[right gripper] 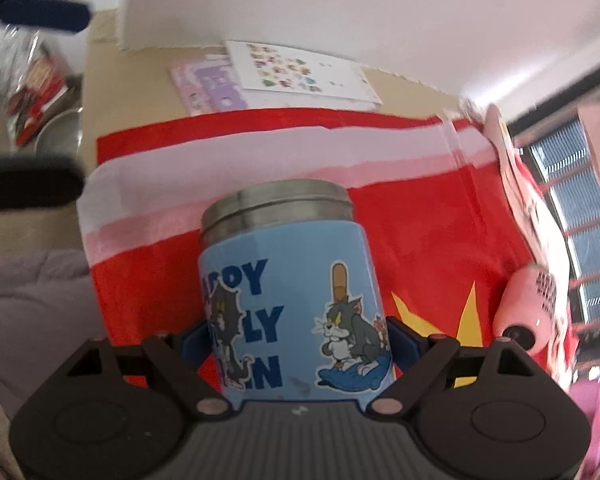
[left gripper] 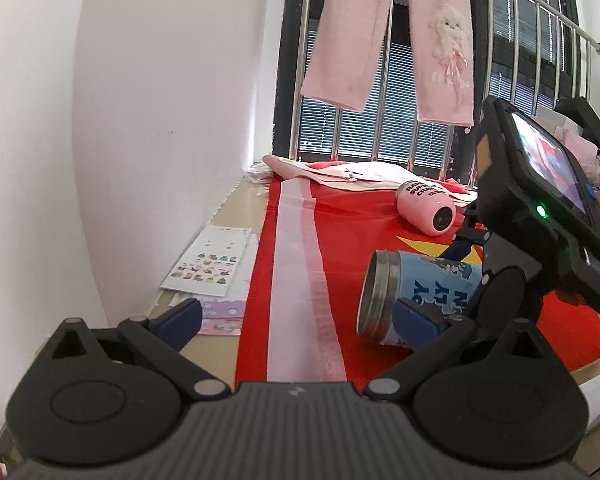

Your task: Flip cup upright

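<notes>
A blue cartoon cup (right gripper: 292, 304) with a steel rim sits between the blue pads of my right gripper (right gripper: 296, 344), which is shut on its body. In the left wrist view the blue cup (left gripper: 424, 296) is tilted on its side over the red cloth (left gripper: 340, 224), steel mouth facing left, held by the right gripper from the right. My left gripper (left gripper: 296, 320) is open and empty, to the left of the cup. A pink cup (left gripper: 428, 208) lies on its side farther back; it also shows in the right wrist view (right gripper: 528, 312).
The red cloth (right gripper: 420, 220) with a pale stripe (left gripper: 300, 280) covers a tan table (left gripper: 236, 208). Sticker sheets (left gripper: 208, 264) lie by the white wall. Pink trousers (left gripper: 388, 36) hang before a barred window. A metal bowl (right gripper: 60, 132) stands off the table.
</notes>
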`<state>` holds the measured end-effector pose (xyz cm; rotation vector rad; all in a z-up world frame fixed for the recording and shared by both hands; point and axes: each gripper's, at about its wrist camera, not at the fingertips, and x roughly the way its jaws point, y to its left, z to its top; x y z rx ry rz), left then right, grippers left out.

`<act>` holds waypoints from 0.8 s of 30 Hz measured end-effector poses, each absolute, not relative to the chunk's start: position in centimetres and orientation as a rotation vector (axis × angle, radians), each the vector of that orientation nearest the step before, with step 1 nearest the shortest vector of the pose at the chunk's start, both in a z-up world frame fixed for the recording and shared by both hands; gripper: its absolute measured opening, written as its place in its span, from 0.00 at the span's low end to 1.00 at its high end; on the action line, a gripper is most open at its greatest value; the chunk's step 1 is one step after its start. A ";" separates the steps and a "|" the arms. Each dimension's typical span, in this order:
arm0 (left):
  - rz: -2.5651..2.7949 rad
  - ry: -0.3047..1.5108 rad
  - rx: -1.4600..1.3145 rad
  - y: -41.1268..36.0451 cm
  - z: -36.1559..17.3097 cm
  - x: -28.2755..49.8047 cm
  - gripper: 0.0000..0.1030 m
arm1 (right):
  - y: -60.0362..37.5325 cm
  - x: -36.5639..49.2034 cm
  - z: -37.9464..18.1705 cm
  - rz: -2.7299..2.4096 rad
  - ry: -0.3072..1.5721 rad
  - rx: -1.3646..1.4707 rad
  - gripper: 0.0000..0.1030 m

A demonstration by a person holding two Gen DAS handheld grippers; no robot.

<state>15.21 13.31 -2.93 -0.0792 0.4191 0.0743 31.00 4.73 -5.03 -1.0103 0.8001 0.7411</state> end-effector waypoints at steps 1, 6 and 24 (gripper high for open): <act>0.071 0.419 -0.080 13.3 -2.9 15.2 1.00 | 4.7 31.2 -5.1 0.732 0.807 -1.003 0.85; 0.062 0.421 -0.077 13.1 -3.0 15.1 1.00 | 4.4 32.7 -5.2 0.676 0.879 -0.879 0.85; 0.112 0.411 -0.070 13.6 -2.0 14.5 1.00 | 2.6 35.4 -2.5 0.604 0.998 -0.589 0.99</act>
